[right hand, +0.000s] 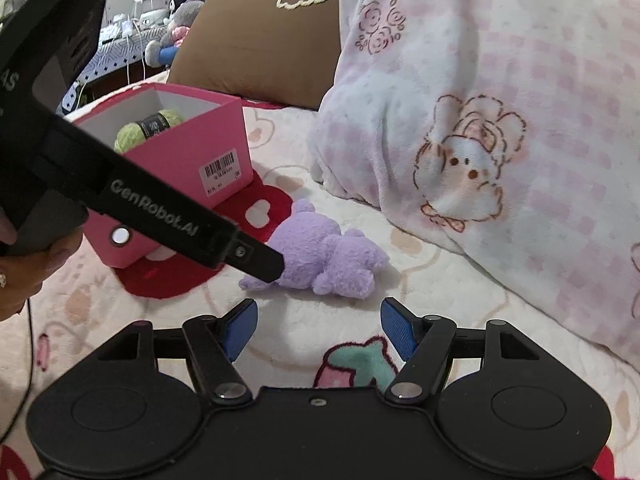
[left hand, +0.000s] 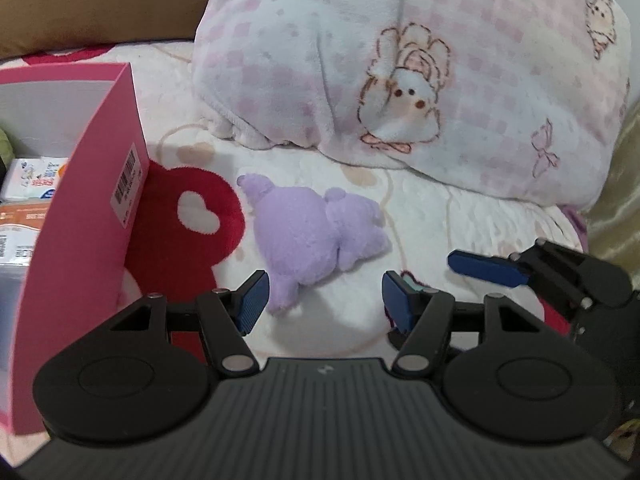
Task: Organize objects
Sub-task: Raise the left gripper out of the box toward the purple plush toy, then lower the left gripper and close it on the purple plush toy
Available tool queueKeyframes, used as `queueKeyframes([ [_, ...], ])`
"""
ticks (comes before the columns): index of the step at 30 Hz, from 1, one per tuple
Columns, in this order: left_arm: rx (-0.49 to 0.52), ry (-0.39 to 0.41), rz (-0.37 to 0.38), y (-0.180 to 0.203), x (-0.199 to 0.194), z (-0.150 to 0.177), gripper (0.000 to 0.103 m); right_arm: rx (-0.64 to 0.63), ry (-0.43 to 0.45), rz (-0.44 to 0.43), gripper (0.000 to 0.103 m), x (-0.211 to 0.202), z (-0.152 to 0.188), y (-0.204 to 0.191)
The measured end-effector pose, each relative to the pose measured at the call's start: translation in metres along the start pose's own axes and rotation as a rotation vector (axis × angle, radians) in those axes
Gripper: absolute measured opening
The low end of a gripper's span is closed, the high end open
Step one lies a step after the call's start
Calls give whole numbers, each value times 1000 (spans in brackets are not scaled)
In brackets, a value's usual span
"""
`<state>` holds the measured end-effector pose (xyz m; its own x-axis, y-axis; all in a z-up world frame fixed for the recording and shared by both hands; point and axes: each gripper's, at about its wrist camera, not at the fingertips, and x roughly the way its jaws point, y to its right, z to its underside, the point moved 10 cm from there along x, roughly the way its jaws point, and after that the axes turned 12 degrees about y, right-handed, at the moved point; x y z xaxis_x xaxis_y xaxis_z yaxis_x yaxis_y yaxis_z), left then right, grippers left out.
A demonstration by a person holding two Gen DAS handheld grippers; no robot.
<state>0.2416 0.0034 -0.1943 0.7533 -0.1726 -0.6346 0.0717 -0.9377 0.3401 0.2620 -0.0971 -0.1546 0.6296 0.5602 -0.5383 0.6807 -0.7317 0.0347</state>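
A small lilac plush toy (left hand: 316, 236) lies on the cream patterned blanket (left hand: 460, 220), at three o'clock from a pink open-topped cardboard box (left hand: 80, 216). The left gripper (left hand: 324, 300) and right gripper (right hand: 318, 328) hover near it, jaws apart and empty.

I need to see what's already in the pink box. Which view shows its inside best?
The right wrist view: the pink box shows its open top, green yarn inside. The left wrist view shows one wall and packets at the edge.
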Motion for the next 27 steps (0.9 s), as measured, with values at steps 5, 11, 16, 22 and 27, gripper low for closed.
queueKeyframes([
  [5,-36,18,-15,-8,20,-6,59,12,-6,-4,73,20,3,4],
  [11,-33,-2,-56,-17,45,-8,53,68,-7,-8,73,44,1,10],
  [16,-54,-10,-59,-24,58,-8,47,129,-22,-21,73,64,1,15],
  [22,-93,-23,-53,-27,64,-7,42,215,-44,-44,74,80,6,18],
  [27,-102,-17,-60,-27,65,-4,41,220,-46,-40,71,81,5,17],
])
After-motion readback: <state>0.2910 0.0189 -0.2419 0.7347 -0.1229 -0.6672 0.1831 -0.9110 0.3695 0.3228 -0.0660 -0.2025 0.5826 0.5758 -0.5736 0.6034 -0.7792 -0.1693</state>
